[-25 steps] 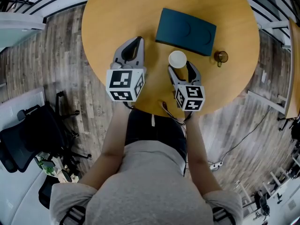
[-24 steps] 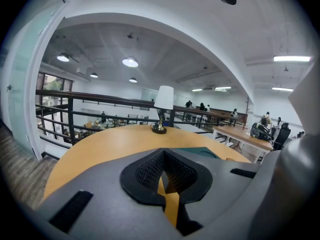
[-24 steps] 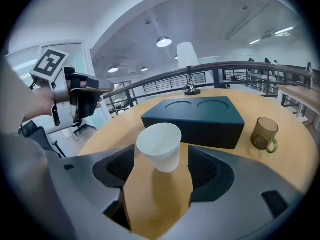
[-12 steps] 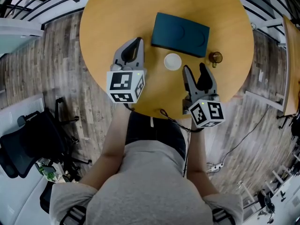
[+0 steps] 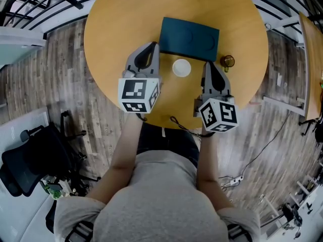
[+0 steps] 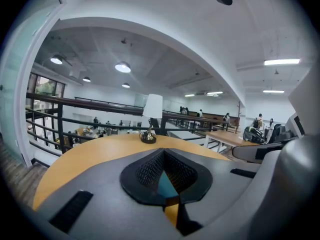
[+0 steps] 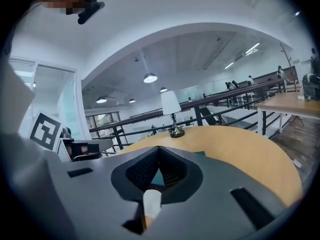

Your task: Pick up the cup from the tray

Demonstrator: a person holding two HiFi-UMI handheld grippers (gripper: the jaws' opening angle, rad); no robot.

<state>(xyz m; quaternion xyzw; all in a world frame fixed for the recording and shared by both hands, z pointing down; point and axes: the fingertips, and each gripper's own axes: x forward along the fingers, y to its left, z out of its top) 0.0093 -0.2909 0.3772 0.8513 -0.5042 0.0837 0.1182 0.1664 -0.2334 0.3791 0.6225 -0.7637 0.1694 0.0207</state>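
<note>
Backed right gripper [image 5: 207, 64] off cup [image 5: 181, 67] since a second ago, then brought up on its right with fingers snapped together, gripping nothing
Left gripper [image 5: 151, 45] likewise with fingers together, empty, on cup's other side
Cup found upright on tabletop [image 5: 121, 24], just beside near edge of tray [image 5: 189, 37], not on it, touched by neither gripper
Judged light, thin-walled, probably paper: easy to tip or crush, slightly slick
Best taken across wall about mid-height, fingers opened wide first, closed gently; avoid pinching rim
</note>
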